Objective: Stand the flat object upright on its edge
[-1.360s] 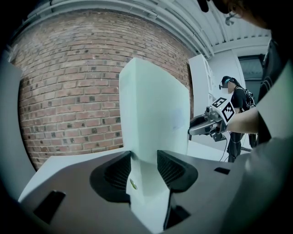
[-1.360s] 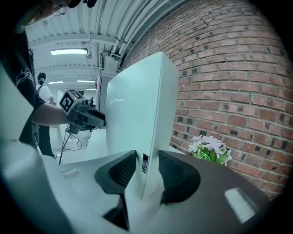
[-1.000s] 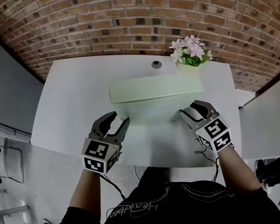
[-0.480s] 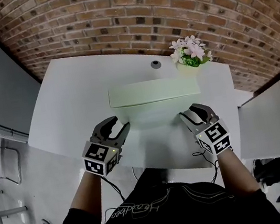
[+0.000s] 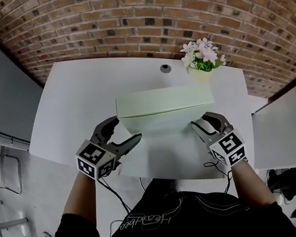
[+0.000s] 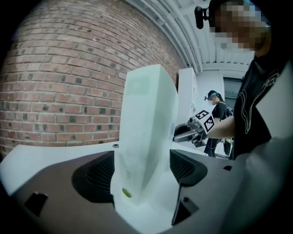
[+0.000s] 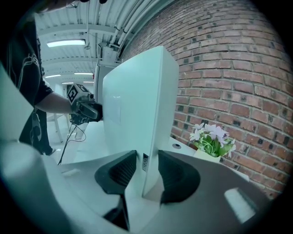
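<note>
The flat object [image 5: 166,109], a pale slim slab, stands upright on its long edge on the white table [image 5: 77,99]. My left gripper [image 5: 127,128] is at its lower left corner. Its jaws have just been opening and now stand wide, with the slab's end [image 6: 146,128] between them and a gap beside the right pad. My right gripper [image 5: 199,124] is shut on the slab's right end [image 7: 137,109], both pads against its faces. Each gripper shows in the other's view: the right gripper [image 6: 194,130] and the left gripper [image 7: 84,107].
A small pot of pink flowers [image 5: 201,58] stands at the table's back right, just behind the slab, next to a round cable grommet [image 5: 166,68]. A brick wall runs behind the table. Another white table [image 5: 284,126] is at the right.
The left gripper's jaws have spread wide, and the gripper has turned and shifted a little to the left. The slab stays upright. The right gripper has not moved.
</note>
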Tool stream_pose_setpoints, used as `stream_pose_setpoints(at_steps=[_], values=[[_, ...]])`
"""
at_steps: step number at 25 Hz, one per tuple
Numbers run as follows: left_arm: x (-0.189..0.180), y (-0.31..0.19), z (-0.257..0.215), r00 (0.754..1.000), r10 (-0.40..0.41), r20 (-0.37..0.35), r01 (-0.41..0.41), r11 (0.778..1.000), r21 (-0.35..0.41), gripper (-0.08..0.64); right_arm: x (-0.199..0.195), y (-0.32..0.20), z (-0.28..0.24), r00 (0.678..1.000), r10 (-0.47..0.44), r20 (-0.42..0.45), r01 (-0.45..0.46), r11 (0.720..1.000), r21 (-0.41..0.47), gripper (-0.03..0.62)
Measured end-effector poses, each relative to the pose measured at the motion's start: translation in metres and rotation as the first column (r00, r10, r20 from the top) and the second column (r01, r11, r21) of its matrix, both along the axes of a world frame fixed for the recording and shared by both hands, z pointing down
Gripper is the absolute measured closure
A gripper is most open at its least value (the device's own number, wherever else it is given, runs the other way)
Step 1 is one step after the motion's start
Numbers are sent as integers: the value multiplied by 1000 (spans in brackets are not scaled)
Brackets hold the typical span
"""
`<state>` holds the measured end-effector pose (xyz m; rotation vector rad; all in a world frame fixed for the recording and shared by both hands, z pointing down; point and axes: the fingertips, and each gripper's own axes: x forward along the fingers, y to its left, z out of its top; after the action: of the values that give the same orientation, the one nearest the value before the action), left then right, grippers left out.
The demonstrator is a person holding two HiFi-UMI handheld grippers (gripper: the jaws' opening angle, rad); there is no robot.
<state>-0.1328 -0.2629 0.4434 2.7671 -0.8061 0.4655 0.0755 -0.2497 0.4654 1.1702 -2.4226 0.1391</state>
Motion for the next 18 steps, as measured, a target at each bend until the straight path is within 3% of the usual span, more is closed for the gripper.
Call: stream_pose_setpoints(at_steps=[8,12,18], values=[[15,-13,-7,988,153,19,-152,988,-29,189,0,1,3,1000,11,6,-11,1000,5,439],[21,-18,-7,982,172,79,-175,984,28,189,-1,1,0,1000,9,20,-9,1000,-8,441],[18,-14,-5,979,184,85,-188,982,34,203,-1,-1,1,1000,6,26,-6,1000,-8,443]])
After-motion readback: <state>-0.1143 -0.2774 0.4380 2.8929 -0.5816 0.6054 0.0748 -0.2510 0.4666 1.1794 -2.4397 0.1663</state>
